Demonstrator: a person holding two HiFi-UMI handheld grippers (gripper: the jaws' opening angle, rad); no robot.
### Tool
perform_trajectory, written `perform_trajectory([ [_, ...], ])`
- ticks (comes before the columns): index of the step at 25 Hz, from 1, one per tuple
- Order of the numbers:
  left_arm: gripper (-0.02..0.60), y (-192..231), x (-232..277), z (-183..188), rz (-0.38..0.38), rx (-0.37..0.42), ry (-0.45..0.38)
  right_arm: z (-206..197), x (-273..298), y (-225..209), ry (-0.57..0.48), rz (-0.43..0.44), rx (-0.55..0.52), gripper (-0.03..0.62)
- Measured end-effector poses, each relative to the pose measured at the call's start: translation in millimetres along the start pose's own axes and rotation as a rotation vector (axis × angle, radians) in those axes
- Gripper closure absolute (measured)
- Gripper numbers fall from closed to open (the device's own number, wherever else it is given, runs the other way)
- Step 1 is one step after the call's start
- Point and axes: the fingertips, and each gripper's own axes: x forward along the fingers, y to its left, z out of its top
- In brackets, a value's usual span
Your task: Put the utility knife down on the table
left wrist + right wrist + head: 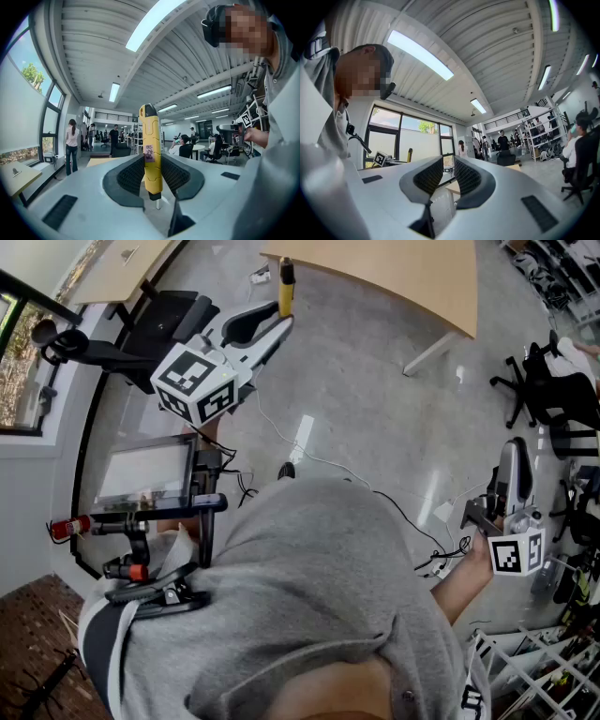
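Note:
A yellow utility knife point(286, 285) with a black tip stands upright between the pads of my left gripper point(279, 322), which is shut on it and held out over the grey floor, near the edge of a light wooden table point(403, 273). In the left gripper view the knife point(151, 150) rises from between the dark ribbed pads, with its short blade end pointing down, inside my left gripper point(152, 174). My right gripper point(511, 465) hangs at the right, low beside the person's body. In its own view the right gripper point(448, 176) shows a narrow gap with nothing in it.
Black office chairs point(553, 399) stand at the right and another chair point(159, 324) at the upper left. A screen on a black rig point(145, 470) sits at the left. A white cable point(319, 460) runs across the floor. A white wire rack point(534, 662) is at the bottom right. Several people stand far off.

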Motion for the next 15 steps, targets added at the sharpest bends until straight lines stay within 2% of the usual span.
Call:
perform_trajectory([
  [4,0.474,-3.7,-1.6,-0.5,0.000,-0.006,0.002,-3.9,-5.0,-4.0,-0.005,0.007,0.028,0.514],
  [11,0.474,52.1,-36.9,-23.5,-0.048,-0.022,-0.023,-29.1,32.5,55.3,0.000,-0.035,0.006,0.514],
  [15,0.474,58.0,-72.7,-35.9,0.019,-0.039,0.044,-52.2,45.9,68.6,0.018,0.044,0.094,0.514],
])
